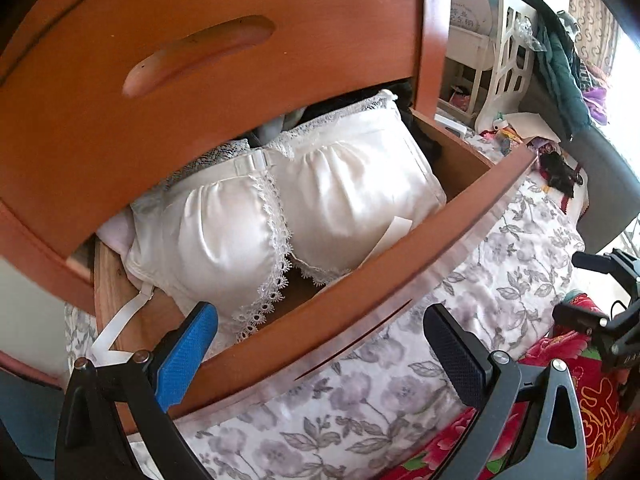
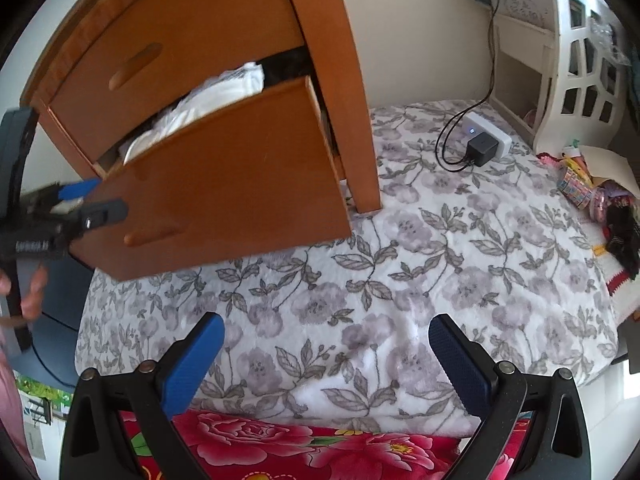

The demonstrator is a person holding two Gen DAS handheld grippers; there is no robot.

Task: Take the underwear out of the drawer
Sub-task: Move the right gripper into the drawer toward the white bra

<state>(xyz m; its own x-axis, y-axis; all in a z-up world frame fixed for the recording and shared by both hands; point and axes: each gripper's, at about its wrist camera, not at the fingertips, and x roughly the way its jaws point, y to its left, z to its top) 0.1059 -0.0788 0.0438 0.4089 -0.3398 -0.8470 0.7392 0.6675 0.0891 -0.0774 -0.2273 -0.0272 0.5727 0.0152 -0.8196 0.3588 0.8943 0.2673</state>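
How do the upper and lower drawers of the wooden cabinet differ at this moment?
The lower drawer is pulled out; the upper drawer sits closed in the cabinet. The lower drawer's inside shows, holding a white lace-trimmed bra; nothing of the upper drawer's inside shows. The open left gripper straddles the lower drawer's front panel, one finger inside; nothing touches the upper drawer. Both have orange-brown wood fronts with recessed oval handles.

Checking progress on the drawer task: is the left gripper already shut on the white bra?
No: the left gripper is open, straddling the drawer front, and the white bra lies ungrasped inside.
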